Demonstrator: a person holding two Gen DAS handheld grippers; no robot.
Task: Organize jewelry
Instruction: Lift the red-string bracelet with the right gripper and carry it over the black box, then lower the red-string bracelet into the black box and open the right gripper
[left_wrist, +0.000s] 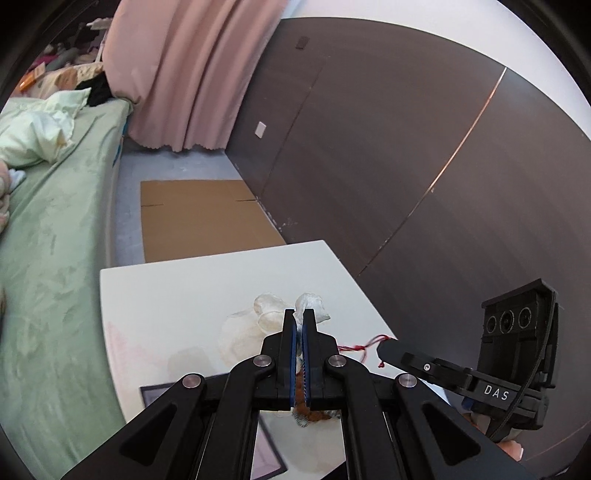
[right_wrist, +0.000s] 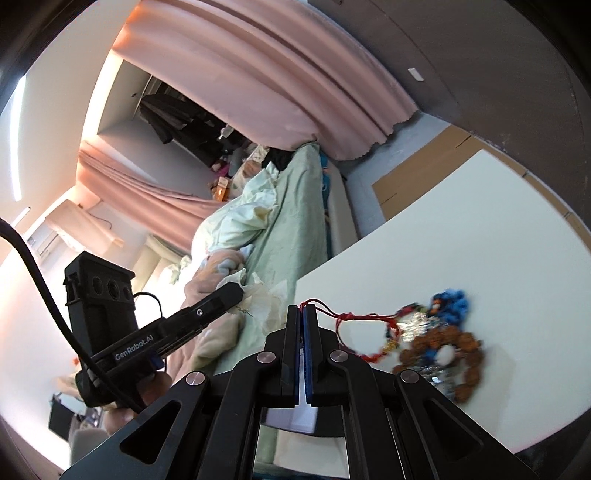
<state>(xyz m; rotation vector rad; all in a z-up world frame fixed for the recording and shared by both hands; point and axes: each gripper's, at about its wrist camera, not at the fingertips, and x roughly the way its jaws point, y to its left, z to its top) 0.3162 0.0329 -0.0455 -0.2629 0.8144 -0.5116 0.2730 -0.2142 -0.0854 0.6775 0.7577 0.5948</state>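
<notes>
My left gripper (left_wrist: 300, 315) is shut on a translucent gauze pouch (left_wrist: 269, 308), held up over the white table (left_wrist: 184, 295). From the right wrist view the same gripper (right_wrist: 238, 290) shows at the left with the pouch (right_wrist: 264, 295) bunched at its tip. My right gripper (right_wrist: 303, 309) is shut on a red cord (right_wrist: 334, 314). The cord runs right to a blurred heap of jewelry (right_wrist: 436, 339) on the table (right_wrist: 480, 221), with brown beads (right_wrist: 467, 354) and blue beads (right_wrist: 452, 301). The left wrist view shows the right gripper (left_wrist: 382, 350) with the red cord (left_wrist: 354, 347) trailing from it.
A dark-framed flat panel (left_wrist: 159, 397) lies on the table's near side under my left gripper. A bed with a green sheet (left_wrist: 55, 258) runs along the left. Flat cardboard (left_wrist: 199, 218) lies on the floor beyond the table, by a dark wall (left_wrist: 369, 147) and pink curtain (left_wrist: 184, 74).
</notes>
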